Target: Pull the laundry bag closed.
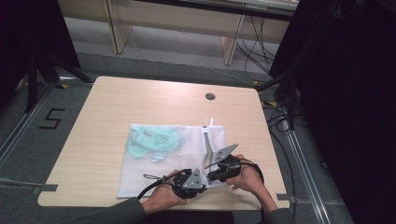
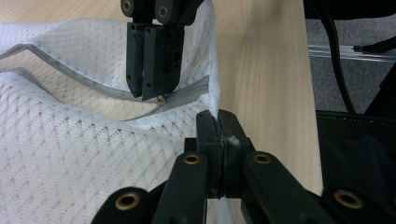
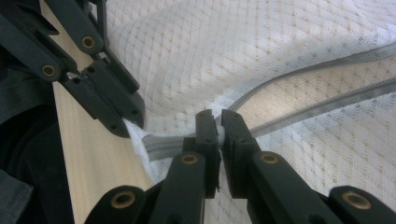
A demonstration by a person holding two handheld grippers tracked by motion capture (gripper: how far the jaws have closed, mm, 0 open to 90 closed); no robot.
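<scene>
**Pinching both grippers onto the zipper end of the mesh bag**

Looking down from the high view, you've got the white mesh laundry bag [image 1: 177, 158] lying flat on the wooden table [image 1: 93, 140], nearer the front edge and a bit right of centre. Some pale green fabric [image 1: 152, 142] shows through the mesh in the far left part of the bag. Your left gripper [image 1: 198, 179] and right gripper [image 1: 215, 171] sit just beside each other at the bag's front right corner, right where the grey zipper [image 1: 208, 144] running along the bag's right side ends. A round grommet [image 1: 210, 96] sits further back on the table.

From the left gripper view, your own jaws are clenched on the corner of the mesh bag [image 2: 70, 163], with a scrap of white fabric squeezed between the pads. Just past them, the right gripper [image 2: 148, 95] comes down from the top, its tips closed on the zipper [image 2: 187, 93] at what looks like the slider.

From the right gripper view, your jaws are clamped on the zipper [image 3: 299, 112] where its two grey tapes meet, a small whitish bit showing between the pads. The zipper is open beyond that point, tapes spreading apart. The left gripper [image 3: 128, 123] sits close by on the left, gripping the bag's edge [image 3: 137, 135] over the table edge.
</scene>
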